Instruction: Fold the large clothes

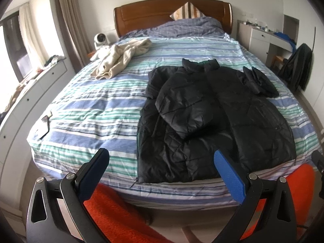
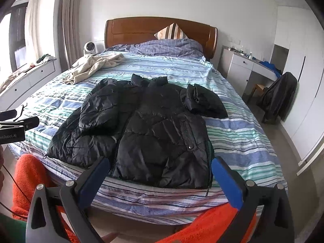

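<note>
- So, black puffer jacket (image 1: pixel 214 113) is lying flat on the bed (image 1: pixel 97 109), front side up, collar twd the wooden headboard (image 1: pixel 154 14), hem at the foot edge of the bed.
- One sleeve (image 1: pixel 180 103) is folded in across the jacket's chest, cuff pointing down twd the hem. Other sleeve (image 2: pixel 204 101) is bunched up just beside the jacket's shoulder, resting on the striped cover.
- Zip looks done up, hard to be sure tho.
- Left claw (image 1: pixel 162 172) is wide apart, nothing btwn the blue pads, hovering off the foot of the bed just short of the jacket's hem, not touching it.
- Right claw (image 2: pixel 160 178) same deal: spread open, empty, hanging near the hem at the jacket's other corner, w/ no contact.
- From the right wrist view you can see part of the left tool at the frame edge, off to the side of the jacket.
- Orange fuzzy fabric (image 2: pixel 30 174) shows under both claws, nearer the cams than the jacket. Looks like the person's clothing, can't tell what exactly.
- Cream garment (image 1: pixel 119 56) is crumpled in a heap past the jacket, up twd the headboard side, well apart from it.
- Striped pillow (image 1: pixel 186 11) leans on the headboard, beyond the jacket's collar, w/ a blue-checked duvet (image 1: pixel 190 27) bunched below it.
- Small white fan (image 1: pixel 100 38) sits by the headboard's corner.
- Small dark item (image 1: pixel 45 124) lies on the cover, well apart from the jacket. Too blurry to ID.
- Chair w/ a dark coat (image 2: pixel 281 97) over it stands on the floor, off the bed on the bunched-sleeve side of the jacket, near a white counter (image 2: pixel 243 64).
</note>
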